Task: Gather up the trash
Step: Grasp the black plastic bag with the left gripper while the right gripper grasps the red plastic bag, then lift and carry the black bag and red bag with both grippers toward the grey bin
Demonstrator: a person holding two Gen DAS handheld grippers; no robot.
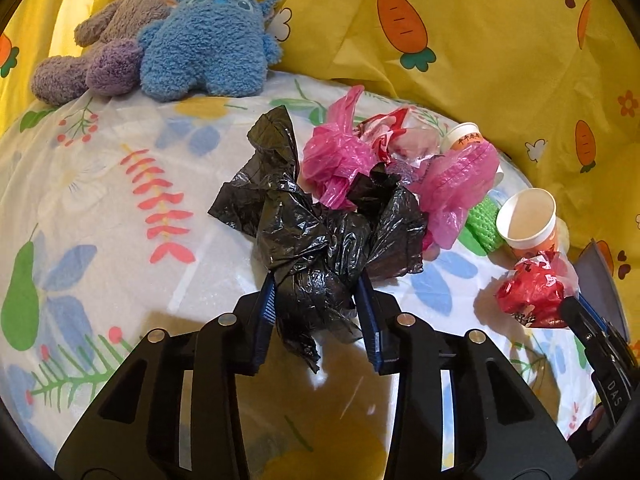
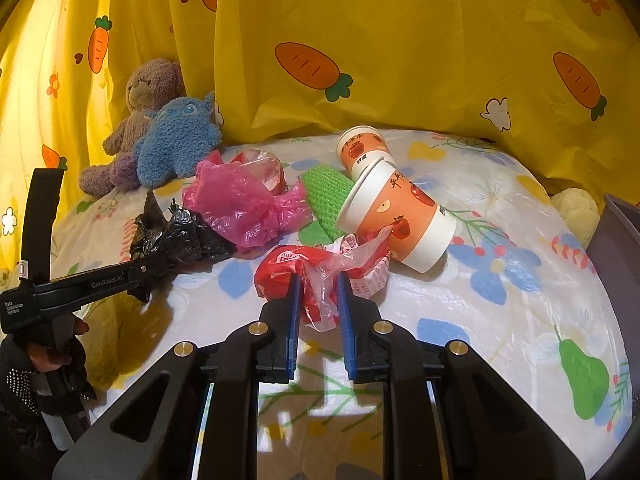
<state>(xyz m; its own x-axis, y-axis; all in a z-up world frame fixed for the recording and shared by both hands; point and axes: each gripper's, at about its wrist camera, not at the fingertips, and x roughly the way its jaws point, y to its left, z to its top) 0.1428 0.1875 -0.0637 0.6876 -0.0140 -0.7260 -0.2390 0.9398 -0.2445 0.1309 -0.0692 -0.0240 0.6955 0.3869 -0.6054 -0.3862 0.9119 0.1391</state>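
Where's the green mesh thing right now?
In the right wrist view the green mesh lies on the table centre, between the pink bag and the near paper cup, touching both.

You had a crumpled black bag (image 1: 316, 240) pinched in your left gripper (image 1: 316, 280) and a red bag (image 2: 316, 276) in your right gripper (image 2: 318, 284); pink bags (image 2: 244, 208), a green mesh (image 2: 324, 196) and two tipped paper cups (image 2: 400, 216) lay clustered behind.

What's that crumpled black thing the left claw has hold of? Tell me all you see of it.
It is a black plastic bag, thin, glossy and heavily crumpled, bunched into a wad with loose flaps pointing up and sideways. The left claw grips its lower bunch between blue pads. It lies on the flowered sheet, its far edge against a pink bag.
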